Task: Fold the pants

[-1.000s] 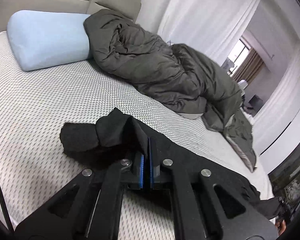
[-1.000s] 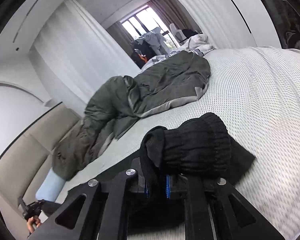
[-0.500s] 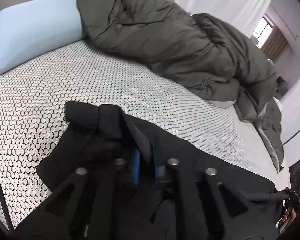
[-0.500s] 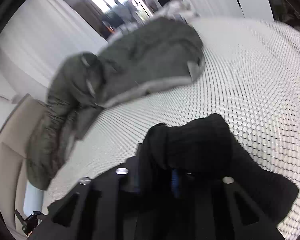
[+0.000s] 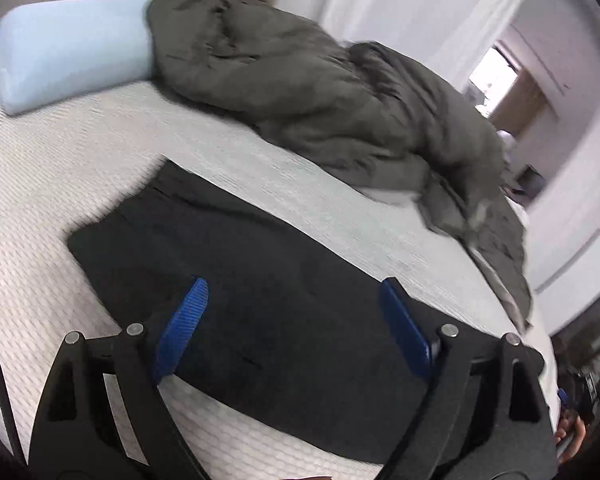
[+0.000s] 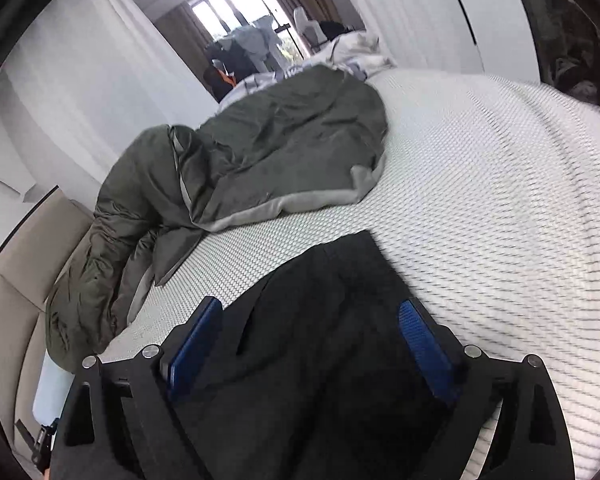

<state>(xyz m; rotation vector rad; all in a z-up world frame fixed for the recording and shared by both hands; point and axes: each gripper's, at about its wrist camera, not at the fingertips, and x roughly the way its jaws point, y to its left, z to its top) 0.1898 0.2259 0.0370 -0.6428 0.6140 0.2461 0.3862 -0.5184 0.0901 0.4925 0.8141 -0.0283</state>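
The black pants point(image 5: 260, 280) lie flat on the white bed point(image 5: 80, 160) as a folded dark rectangle. My left gripper point(image 5: 292, 292) is open just above them, its blue pads point(image 5: 184, 320) spread wide and holding nothing. In the right wrist view the pants point(image 6: 332, 320) lie under my right gripper point(image 6: 308, 312), which is open too, with blue pads point(image 6: 424, 344) on either side of the cloth. The near part of the pants is hidden behind the gripper bodies.
A dark green-grey duvet point(image 5: 320, 92) is heaped along the far side of the bed and also shows in the right wrist view point(image 6: 260, 160). A pale blue pillow point(image 5: 68, 44) lies at the head. White curtains and a window point(image 6: 240, 0) stand beyond.
Both grippers were shut on bunched black fabric. Now both have opened and let go, and the pants lie spread flat on the bed.
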